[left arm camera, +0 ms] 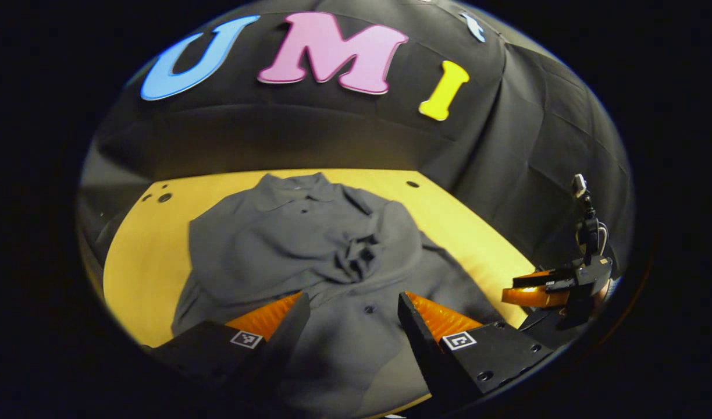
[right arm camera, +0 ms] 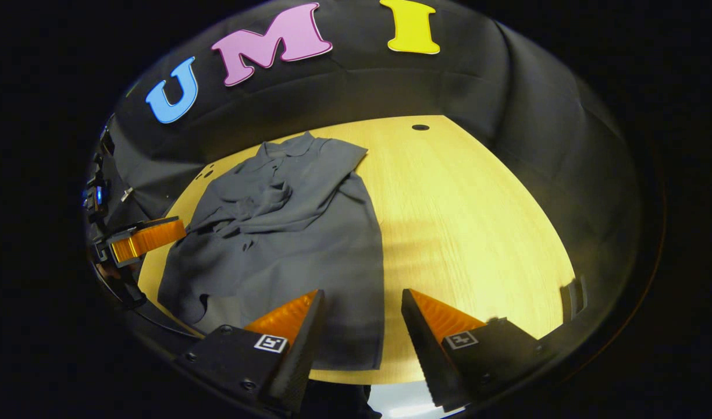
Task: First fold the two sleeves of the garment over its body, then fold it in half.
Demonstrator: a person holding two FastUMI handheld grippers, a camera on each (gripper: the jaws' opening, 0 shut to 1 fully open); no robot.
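A dark grey button-up shirt (left arm camera: pixel 309 244) lies flat on the wooden table (left arm camera: pixel 146 244), collar at the far side, both sleeves folded over its body and bunched at the middle. My left gripper (left arm camera: pixel 353 305) hovers open above the shirt's lower front, nothing between its fingers. In the right gripper view the same shirt (right arm camera: pixel 298 233) lies left of centre. My right gripper (right arm camera: pixel 362 302) stands open over the shirt's near right hem corner and the bare table (right arm camera: pixel 478 221). The right gripper (left arm camera: pixel 536 291) appears at the right of the left gripper view; the left gripper (right arm camera: pixel 146 238) appears at the far left of the right gripper view.
Black cloth walls (left arm camera: pixel 507 145) surround the table on the far and right sides. Small dark holes (left arm camera: pixel 413 184) mark the table top near its far edge. Bare wood stretches to the right of the shirt in the right gripper view.
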